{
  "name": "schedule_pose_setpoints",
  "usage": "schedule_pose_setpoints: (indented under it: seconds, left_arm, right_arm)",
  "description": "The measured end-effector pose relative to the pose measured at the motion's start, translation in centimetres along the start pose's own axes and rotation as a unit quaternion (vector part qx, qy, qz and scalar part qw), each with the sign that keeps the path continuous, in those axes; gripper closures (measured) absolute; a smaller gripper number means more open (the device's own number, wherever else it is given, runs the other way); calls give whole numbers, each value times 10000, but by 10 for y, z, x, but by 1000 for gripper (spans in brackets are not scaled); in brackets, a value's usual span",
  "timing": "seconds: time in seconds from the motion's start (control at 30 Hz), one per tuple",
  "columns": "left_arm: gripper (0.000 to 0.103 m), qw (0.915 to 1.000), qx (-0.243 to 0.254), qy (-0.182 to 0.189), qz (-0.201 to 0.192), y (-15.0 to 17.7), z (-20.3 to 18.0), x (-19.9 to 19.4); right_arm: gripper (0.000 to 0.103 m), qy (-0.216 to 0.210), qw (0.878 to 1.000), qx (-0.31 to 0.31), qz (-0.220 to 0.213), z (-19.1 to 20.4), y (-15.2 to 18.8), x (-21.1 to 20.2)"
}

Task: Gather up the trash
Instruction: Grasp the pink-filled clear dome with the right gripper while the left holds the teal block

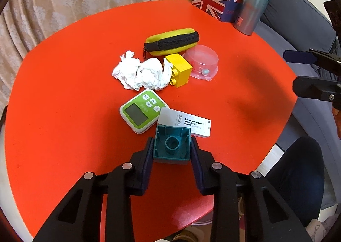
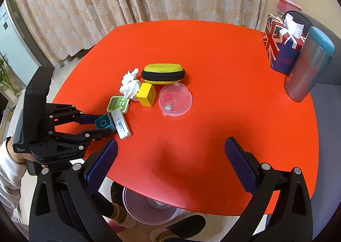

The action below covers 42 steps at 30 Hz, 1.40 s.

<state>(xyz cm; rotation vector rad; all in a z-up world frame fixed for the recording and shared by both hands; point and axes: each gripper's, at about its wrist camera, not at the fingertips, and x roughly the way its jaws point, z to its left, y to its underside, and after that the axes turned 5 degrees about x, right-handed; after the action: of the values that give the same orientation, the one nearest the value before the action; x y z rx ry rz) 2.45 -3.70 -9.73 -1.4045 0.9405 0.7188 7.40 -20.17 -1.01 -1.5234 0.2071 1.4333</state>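
My left gripper (image 1: 172, 150) is shut on a teal toy brick (image 1: 172, 145), hollow underside facing the camera, just above the red table (image 1: 64, 103). The right wrist view shows this gripper (image 2: 102, 123) holding the brick (image 2: 103, 123) at the table's left. Crumpled white tissues (image 1: 141, 73) lie mid-table beside a yellow brick (image 1: 178, 69); they also show in the right wrist view (image 2: 130, 86). My right gripper (image 2: 170, 156) is open and empty over the table's near edge.
A green timer (image 1: 143, 111), white tag (image 1: 187, 123), yellow zip pouch (image 1: 172, 41) and clear plastic dome (image 1: 202, 61) lie around the tissues. A Union Jack tissue box (image 2: 279, 47) and grey-blue tumbler (image 2: 309, 64) stand far right. A clear bin (image 2: 149, 207) sits below the table edge.
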Motion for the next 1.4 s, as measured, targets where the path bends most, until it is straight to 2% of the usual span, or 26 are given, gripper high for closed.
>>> schedule_pose_setpoints:
  seconds: [0.47,1.1,1.13,1.4]
  left_arm:
    - [70,9997,-125,-63,-198,-4,10,-27]
    - [70,9989,-324,-93,-319,0,26,-40]
    - [70,9989,-333,-93,-318,0,27,-39]
    - [70,9988,-393,-70,-292,3,32,-35]
  right_arm:
    - [5,42,9996,-249,100,5,-23,21]
    - [5,15,9926,-961,742,8,-54,90]
    - [6,17,9923,-981,762,8,-54,92]
    - [32,-4,9902,-1105,850,7,-57,111]
